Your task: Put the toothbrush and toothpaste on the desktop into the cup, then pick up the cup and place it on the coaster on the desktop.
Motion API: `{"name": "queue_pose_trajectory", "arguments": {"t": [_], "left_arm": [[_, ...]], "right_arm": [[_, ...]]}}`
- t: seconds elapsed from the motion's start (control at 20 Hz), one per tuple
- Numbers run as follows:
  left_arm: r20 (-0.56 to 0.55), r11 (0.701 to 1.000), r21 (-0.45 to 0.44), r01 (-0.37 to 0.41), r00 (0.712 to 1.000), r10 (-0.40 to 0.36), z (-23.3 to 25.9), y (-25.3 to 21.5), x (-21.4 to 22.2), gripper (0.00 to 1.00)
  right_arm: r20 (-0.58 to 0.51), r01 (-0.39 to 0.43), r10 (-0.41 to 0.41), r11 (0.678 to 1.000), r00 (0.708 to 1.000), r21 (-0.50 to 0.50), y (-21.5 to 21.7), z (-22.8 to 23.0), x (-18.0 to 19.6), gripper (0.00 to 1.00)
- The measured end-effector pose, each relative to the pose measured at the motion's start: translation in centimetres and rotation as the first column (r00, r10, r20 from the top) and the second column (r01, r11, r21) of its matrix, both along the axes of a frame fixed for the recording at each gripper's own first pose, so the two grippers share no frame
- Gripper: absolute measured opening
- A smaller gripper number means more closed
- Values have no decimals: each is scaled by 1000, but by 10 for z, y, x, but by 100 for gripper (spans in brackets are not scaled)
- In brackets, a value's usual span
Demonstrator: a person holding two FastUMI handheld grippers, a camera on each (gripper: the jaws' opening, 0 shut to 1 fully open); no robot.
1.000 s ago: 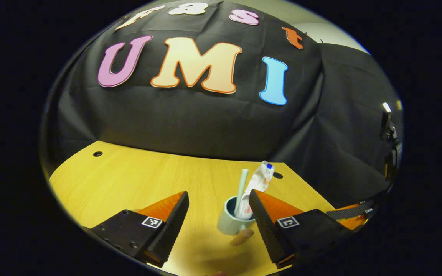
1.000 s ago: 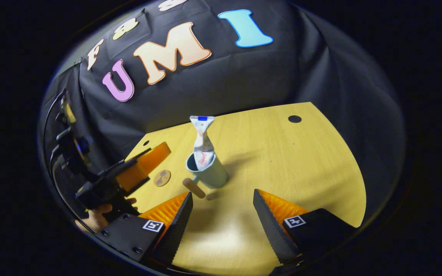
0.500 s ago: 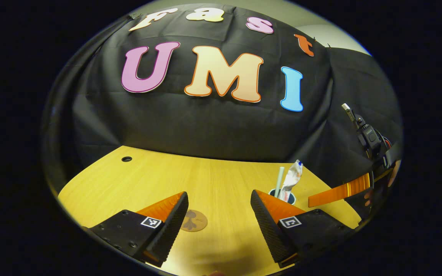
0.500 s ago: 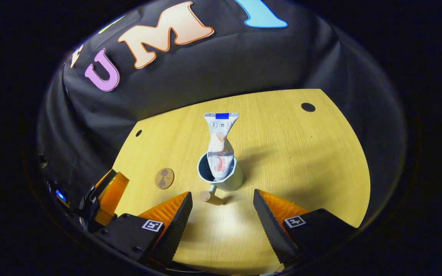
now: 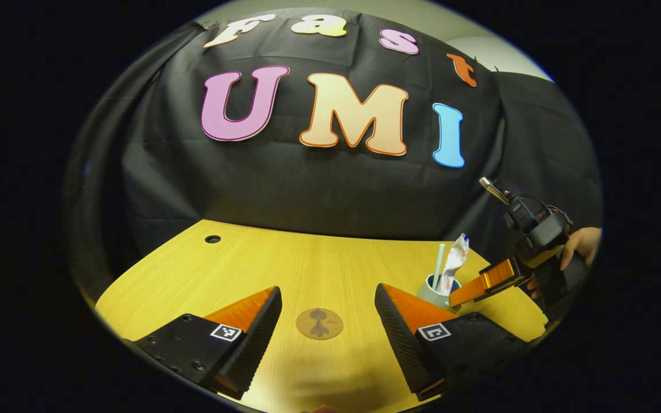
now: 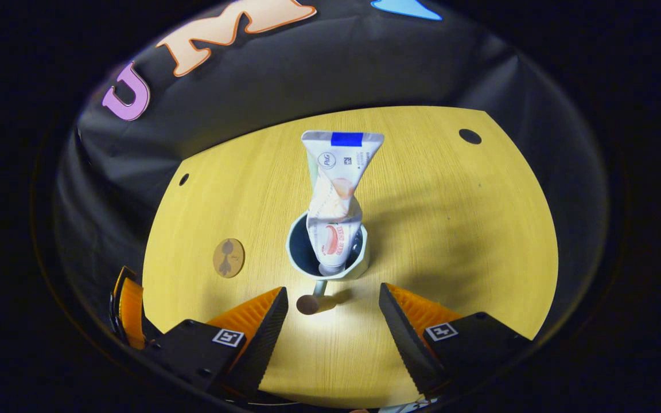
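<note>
Toothpaste tube [image 6: 333, 201] is standing cap-down in the pale blue-green cup [image 6: 359, 261], crumpled in the middle with its flat crimped end sticking up well above the rim. From the left gripper view you can also see the toothbrush [image 5: 438, 266] handle poking out of the cup [image 5: 431, 295] right next to the toothpaste tube [image 5: 457, 261]. The cup sits on the yellow wood worktop [image 6: 451, 229], and its brown wooden handle [image 6: 310, 303] points back toward the right gripper [image 6: 333, 321], whose jaws are wide open on either side of it, not touching anything. The round brown coaster [image 6: 228, 257] is well off to the side of the cup, nothing on it. In the left gripper view the coaster [image 5: 319, 323] lies between the spread fingers of the left gripper [image 5: 328, 321], jaws open here too, just hovering over the worktop [image 5: 250, 269]. Off on the far side you can spot the right gripper [image 5: 482, 282] with its orange finger just beside the cup, and a hand [image 5: 577, 246] holding it.
</note>
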State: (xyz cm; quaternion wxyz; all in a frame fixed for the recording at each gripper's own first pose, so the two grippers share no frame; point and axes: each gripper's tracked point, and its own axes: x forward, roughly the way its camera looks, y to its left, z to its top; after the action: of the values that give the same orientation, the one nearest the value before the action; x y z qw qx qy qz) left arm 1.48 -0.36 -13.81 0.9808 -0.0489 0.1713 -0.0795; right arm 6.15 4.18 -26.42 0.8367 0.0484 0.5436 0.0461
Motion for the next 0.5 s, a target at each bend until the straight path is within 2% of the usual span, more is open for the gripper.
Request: {"name": "queue_pose_trajectory", "arguments": {"t": [0.5], "left_arm": [[3, 999, 24, -38, 999, 38, -13, 31, -18, 95]], "right_arm": [[-89, 47, -53, 996, 995, -77, 7, -41, 13, 98]]}}
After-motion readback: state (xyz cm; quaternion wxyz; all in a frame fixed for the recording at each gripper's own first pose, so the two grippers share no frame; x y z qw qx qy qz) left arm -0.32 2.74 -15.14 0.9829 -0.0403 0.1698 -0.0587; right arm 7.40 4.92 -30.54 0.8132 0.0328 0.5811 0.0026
